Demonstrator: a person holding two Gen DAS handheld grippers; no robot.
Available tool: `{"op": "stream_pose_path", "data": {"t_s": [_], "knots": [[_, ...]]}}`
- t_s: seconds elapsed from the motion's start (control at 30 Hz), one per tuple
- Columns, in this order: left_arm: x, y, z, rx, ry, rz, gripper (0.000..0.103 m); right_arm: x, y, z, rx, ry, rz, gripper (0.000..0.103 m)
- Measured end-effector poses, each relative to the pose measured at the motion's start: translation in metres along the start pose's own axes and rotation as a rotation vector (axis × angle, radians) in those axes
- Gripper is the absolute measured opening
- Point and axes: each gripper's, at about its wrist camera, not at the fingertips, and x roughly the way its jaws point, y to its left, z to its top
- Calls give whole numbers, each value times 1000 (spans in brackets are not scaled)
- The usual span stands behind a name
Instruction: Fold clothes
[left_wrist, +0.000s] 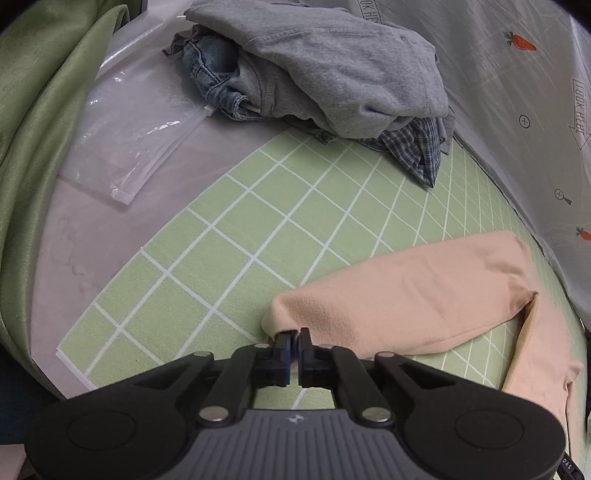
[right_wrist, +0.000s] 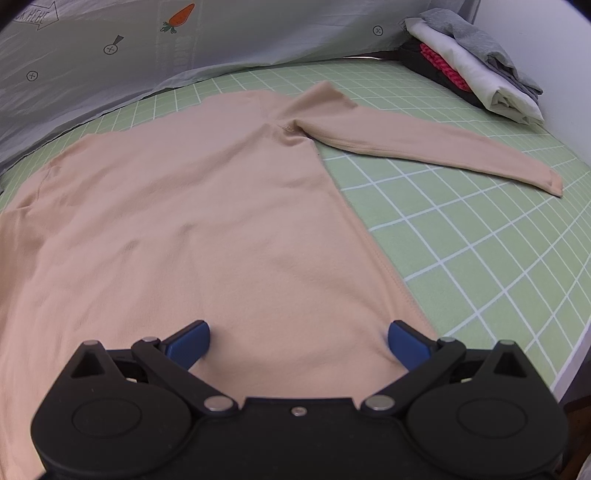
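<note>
A peach long-sleeved top (right_wrist: 207, 221) lies spread flat on the green grid mat (right_wrist: 480, 240), one sleeve (right_wrist: 436, 147) stretched out to the right. My right gripper (right_wrist: 299, 341) is open, its blue pads (right_wrist: 188, 345) resting on the top's lower body near the right side seam. In the left wrist view the other peach sleeve (left_wrist: 413, 291) lies across the mat (left_wrist: 221, 240), and my left gripper (left_wrist: 294, 338) is shut on the sleeve's end, which is lifted slightly.
A heap of unfolded clothes, grey sweatshirt (left_wrist: 332, 62), jeans (left_wrist: 210, 70) and a plaid shirt (left_wrist: 417, 147), sits at the mat's far end beside clear plastic bags (left_wrist: 129, 136). Folded clothes (right_wrist: 476, 74) are stacked at the far right corner. A carrot-print pillow (right_wrist: 147, 55) borders the mat.
</note>
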Motion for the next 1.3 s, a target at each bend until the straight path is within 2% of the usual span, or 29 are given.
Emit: {"op": "stream_pose_path", "data": {"t_s": [0.13,0.2,0.4,0.47,0.5,0.53,0.63,0.73,0.77,0.87,0.97,1.1,1.2,1.3], "knots": [[-12,7,11,-51,-54,-18,1,0,-1,0,-2,0,2,103],[-14,8,16,-41,-74,2,1,0,-1,-1,-4,-7,3,103],[-2,9,11,-36,-38,24,3,0,-1,-2,-2,-9,2,103],[1,9,9,-35,-26,31,11,0,-1,-2,0,-10,1,103],[3,9,9,-34,-20,35,22,0,-1,-2,1,-12,0,103],[5,9,8,-33,-14,38,27,0,0,-3,3,-14,-1,103],[11,9,5,-30,4,49,32,0,0,-2,7,-13,-3,103],[15,8,5,-29,21,59,25,0,0,-1,8,-6,-3,103],[16,7,5,-30,26,62,3,1,0,0,8,0,-2,103],[14,1,7,-45,19,53,1,-1,-4,4,34,3,9,103],[8,-20,13,-25,-10,19,1,-7,-10,10,63,-19,27,103],[3,-75,18,59,-50,-45,1,-12,-23,22,42,-48,21,103],[4,-122,18,100,-60,-129,1,-13,-42,32,66,-60,29,103],[13,-184,4,143,-32,-225,1,-11,-63,41,71,-62,27,103]]}}
